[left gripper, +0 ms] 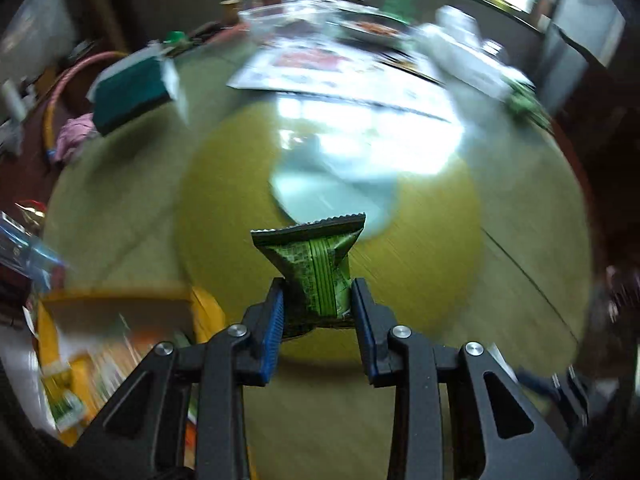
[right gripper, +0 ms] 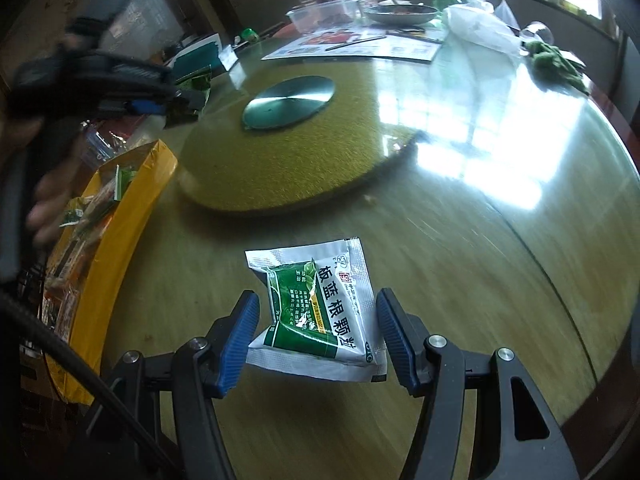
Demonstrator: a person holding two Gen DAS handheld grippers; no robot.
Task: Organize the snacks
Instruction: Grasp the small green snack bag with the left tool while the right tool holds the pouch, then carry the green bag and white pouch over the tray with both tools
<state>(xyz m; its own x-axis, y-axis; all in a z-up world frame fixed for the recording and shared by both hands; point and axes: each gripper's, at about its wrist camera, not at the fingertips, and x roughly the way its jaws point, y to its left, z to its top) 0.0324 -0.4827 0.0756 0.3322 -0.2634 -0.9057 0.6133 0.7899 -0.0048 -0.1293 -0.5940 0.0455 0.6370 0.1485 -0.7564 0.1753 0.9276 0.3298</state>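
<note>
Meanwhile, both grippers are clamping packets — left gripper (left gripper: 318, 300) a green snack (left gripper: 320, 276), right gripper (right gripper: 316, 332) a white sachet (right gripper: 320, 312) — with the yellow box (right gripper: 132, 200) at nine o'clock only partly filled.

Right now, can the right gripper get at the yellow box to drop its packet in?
Probably not cleanly. The right gripper holds the white-and-green packet over bare table, but the left gripper, carrying a green packet, hangs above the yellow box, and its hand crowds the opening.

right tool (right gripper: 316, 334) | grips white-green sachet (right gripper: 320, 312) | above table (right gripper: 440, 260)
</note>
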